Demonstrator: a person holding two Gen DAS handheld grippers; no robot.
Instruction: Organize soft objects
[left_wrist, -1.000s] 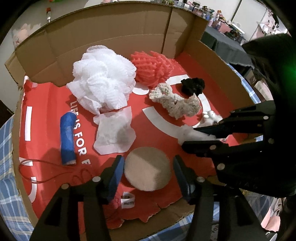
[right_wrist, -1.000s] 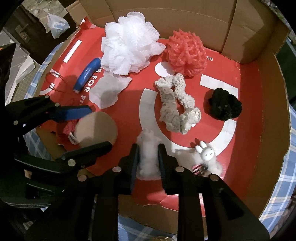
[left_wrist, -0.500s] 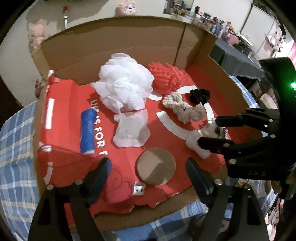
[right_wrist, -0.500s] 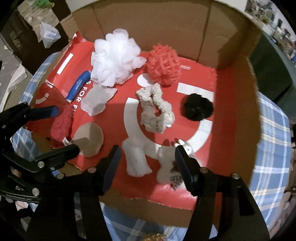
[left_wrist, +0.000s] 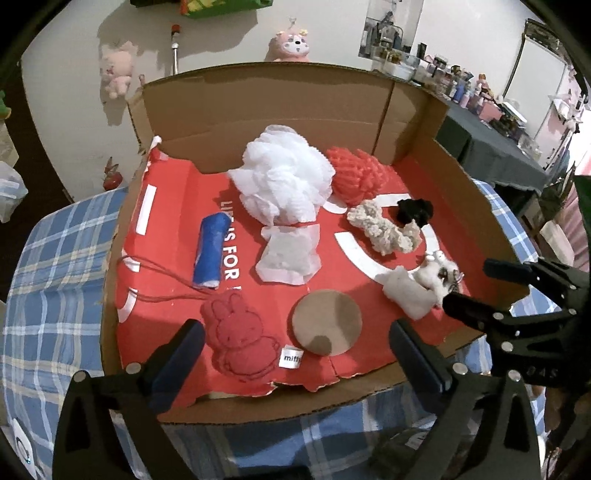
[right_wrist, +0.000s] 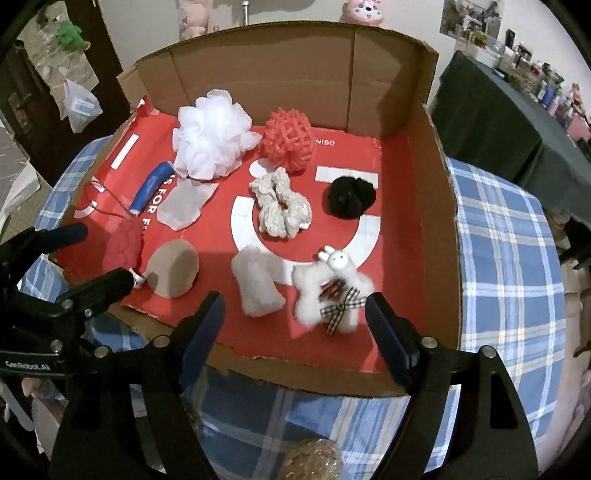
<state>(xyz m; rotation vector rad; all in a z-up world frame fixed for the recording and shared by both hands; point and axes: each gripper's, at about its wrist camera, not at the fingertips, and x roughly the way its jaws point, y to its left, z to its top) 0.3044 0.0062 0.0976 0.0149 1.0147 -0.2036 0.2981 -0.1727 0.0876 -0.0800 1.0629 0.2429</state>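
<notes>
1 cardboard box (right_wrist: 436, 192) with red liner set on 1 plaid cloth (right_wrist: 509, 258). 10 soft items counted inside, largest first:
1 white mesh pouf (right_wrist: 212, 138), far left.
1 red mesh pouf (right_wrist: 290, 142), just right of it.
1 cream scrunchie (right_wrist: 280, 208), centre.
1 white rabbit plush (right_wrist: 330, 288), near right.
1 red rabbit pouch (left_wrist: 240, 338), near left.
1 tan round pad (left_wrist: 327, 326).
1 white cloth (left_wrist: 288, 254).
1 white fluffy roll (right_wrist: 256, 286).
1 blue roll (left_wrist: 210, 251).
1 black scrunchie (right_wrist: 351, 195).
Left gripper (left_wrist: 295, 363) and right gripper (right_wrist: 293, 328): both spread wide, nothing held, above near edge.
</notes>
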